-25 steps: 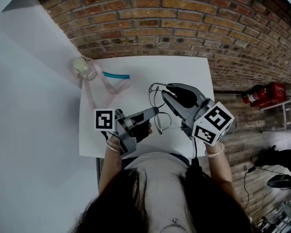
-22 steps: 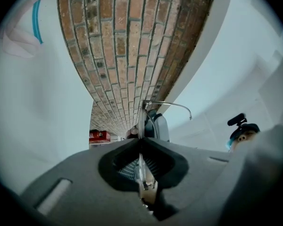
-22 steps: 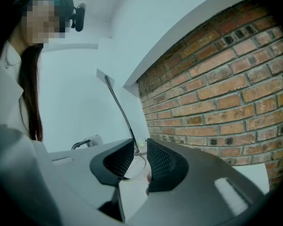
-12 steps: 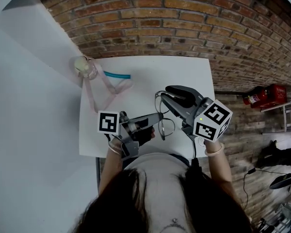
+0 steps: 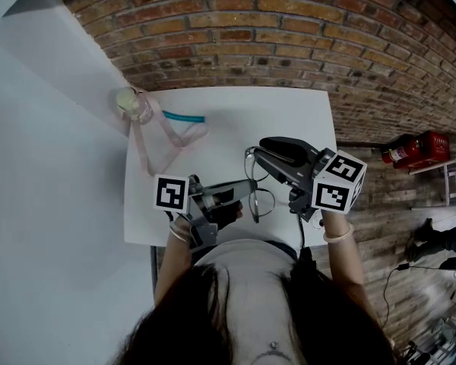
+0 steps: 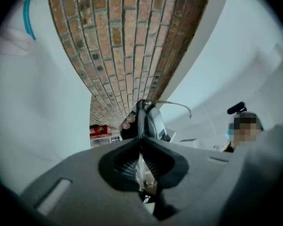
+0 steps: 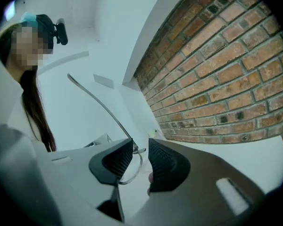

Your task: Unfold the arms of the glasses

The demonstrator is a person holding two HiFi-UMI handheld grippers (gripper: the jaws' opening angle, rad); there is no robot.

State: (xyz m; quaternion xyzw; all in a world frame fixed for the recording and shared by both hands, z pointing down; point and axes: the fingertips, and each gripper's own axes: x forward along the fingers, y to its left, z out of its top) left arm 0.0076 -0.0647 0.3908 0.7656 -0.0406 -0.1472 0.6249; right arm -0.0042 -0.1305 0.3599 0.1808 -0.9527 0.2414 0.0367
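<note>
The left gripper (image 6: 140, 144) is clamped tight on the front of the glasses (image 5: 261, 202), holding them in the air over the near edge of the white table (image 5: 289, 116). The right gripper (image 7: 140, 158) has just been spreading its jaws. The hinge end of the frame sits between them, with the pads clear of it. The thin wire frame looks light, springy and easily bent (the lenses slick too), so each arm is best taken close to its hinge.
</note>
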